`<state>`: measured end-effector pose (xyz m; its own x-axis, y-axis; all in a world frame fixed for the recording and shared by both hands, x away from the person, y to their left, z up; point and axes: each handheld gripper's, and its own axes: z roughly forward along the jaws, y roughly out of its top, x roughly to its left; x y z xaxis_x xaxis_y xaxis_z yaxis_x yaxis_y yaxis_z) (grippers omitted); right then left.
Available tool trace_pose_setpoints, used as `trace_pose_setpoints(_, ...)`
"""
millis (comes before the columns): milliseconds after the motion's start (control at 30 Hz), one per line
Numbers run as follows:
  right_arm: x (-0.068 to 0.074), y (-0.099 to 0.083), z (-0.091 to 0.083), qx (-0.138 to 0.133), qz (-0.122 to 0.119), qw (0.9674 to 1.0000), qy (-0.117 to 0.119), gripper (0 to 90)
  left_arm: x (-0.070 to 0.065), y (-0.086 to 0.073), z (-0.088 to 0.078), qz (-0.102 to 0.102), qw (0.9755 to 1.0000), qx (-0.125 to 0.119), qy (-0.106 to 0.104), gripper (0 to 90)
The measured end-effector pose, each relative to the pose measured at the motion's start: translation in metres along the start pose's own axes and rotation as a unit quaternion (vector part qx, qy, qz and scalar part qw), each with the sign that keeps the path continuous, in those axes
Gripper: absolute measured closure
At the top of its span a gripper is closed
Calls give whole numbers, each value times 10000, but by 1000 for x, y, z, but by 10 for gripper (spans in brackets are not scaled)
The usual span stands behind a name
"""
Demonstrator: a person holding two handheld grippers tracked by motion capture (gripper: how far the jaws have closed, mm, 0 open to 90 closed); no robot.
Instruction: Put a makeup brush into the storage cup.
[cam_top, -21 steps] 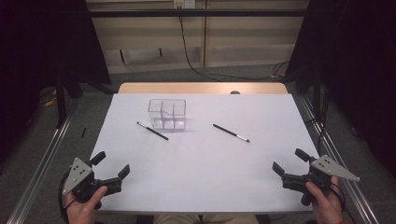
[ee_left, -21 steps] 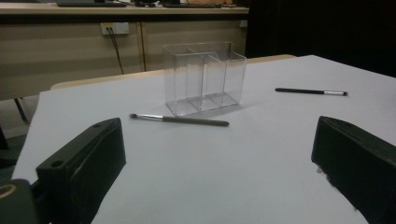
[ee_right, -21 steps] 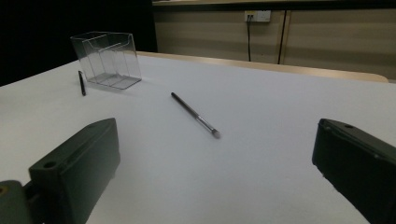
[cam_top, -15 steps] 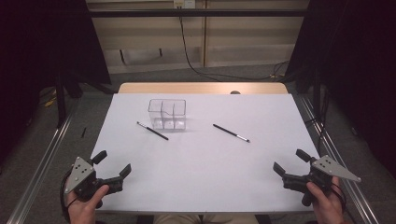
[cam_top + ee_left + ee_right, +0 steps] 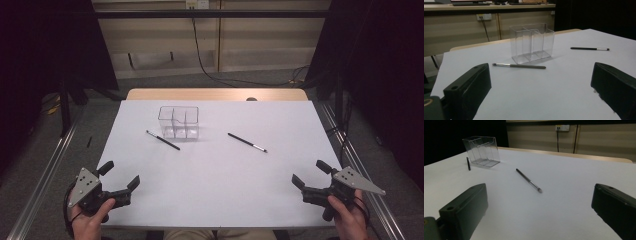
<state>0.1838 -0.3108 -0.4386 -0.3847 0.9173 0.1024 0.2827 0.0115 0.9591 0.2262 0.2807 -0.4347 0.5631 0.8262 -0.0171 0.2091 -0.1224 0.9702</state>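
- Left gripper [image 5: 120, 176] sat at near-left corner of the table [image 5: 215, 200], held in a hand; jaws spread wide, nothing btwn them.
- Right gripper [image 5: 310, 172] sat at near-right corner, also held in a hand; jaws spread wide, nothing btwn them.
- Both grippers pointed in toward the table middle, well apart from each other & from the brushes.
- Clear box [image 5: 179, 121] w/ three compartments stood upright in far part of the table, a bit left of centre. Nothing seen inside in left gripper view [image 5: 532, 42].
- Left brush [image 5: 163, 140] lay flat just near-left of the box, close to its near-left corner; touching or not, couldn't tell. In left gripper view [image 5: 520, 66] it lay crosswise in front of the box, bristles twd picture left.
- Right brush [image 5: 247, 142] lay flat to the right of the box, apart from it, slanted; light tip twd near-right. In right gripper view [image 5: 528, 180] it lay ahead btwn the jaws, tip pointing nearer.
- Right gripper view also showed the box [image 5: 481, 150] far left, w/ the dark end of the other brush [image 5: 468, 163] beside it.
- Table top white, wood edge along far side.
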Motion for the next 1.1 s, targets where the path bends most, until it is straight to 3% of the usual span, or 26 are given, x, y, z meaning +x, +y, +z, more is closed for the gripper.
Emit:
trace_pose_setpoints(533, 2, 2, 7, -9, -57, 9999, 117, 0, -7, 18, 7, 244, 9994, 93, -232, 28)
trace_pose_setpoints(1100, 1, 1, 5, -2, -40, 9999, 101, 0, 16, 45, 29, 402, 9984, 163, -352, 27)
